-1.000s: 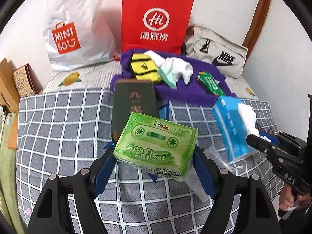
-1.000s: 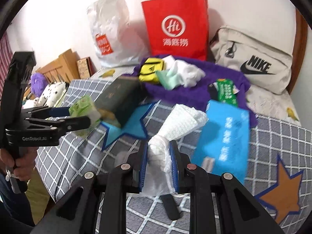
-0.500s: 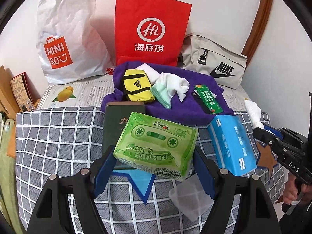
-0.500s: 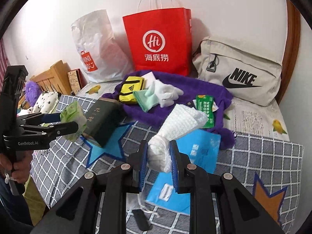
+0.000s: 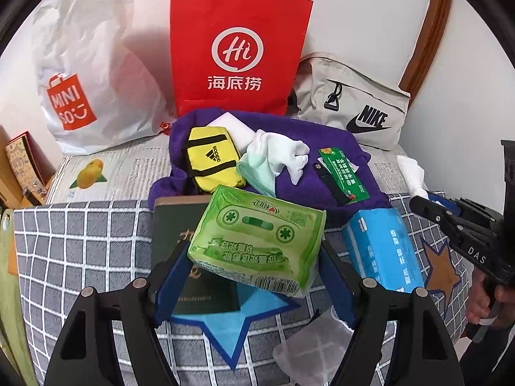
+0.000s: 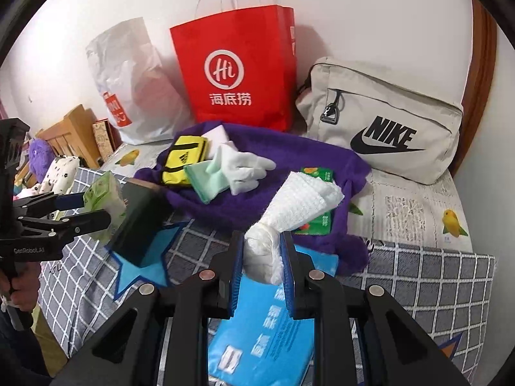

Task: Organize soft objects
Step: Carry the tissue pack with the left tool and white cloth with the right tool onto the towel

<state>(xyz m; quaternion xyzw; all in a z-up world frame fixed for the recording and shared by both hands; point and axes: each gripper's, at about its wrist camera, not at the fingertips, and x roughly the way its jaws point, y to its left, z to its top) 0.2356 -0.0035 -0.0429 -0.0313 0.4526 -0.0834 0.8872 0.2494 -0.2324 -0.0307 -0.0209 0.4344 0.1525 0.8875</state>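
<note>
I have both tongs clamped: left tongs (image 5: 254,267) on the green tissue pack (image 5: 257,238), right tongs (image 6: 261,268) on the white cloth (image 6: 289,212); the purple towel (image 6: 257,199) lies just ahead of both.

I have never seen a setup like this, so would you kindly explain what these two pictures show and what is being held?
No robot here: a person holds a handheld two-finger gripper in each hand, each with a fisheye camera looking along its fingers. One picture is from the left gripper, shut on a green tissue pack. The other is from the right gripper, shut on a white paper towel. Below lies a checked bedspread with a blue tissue pack, a dark box and a purple towel carrying a yellow pouch and white socks. Bags stand behind.
</note>
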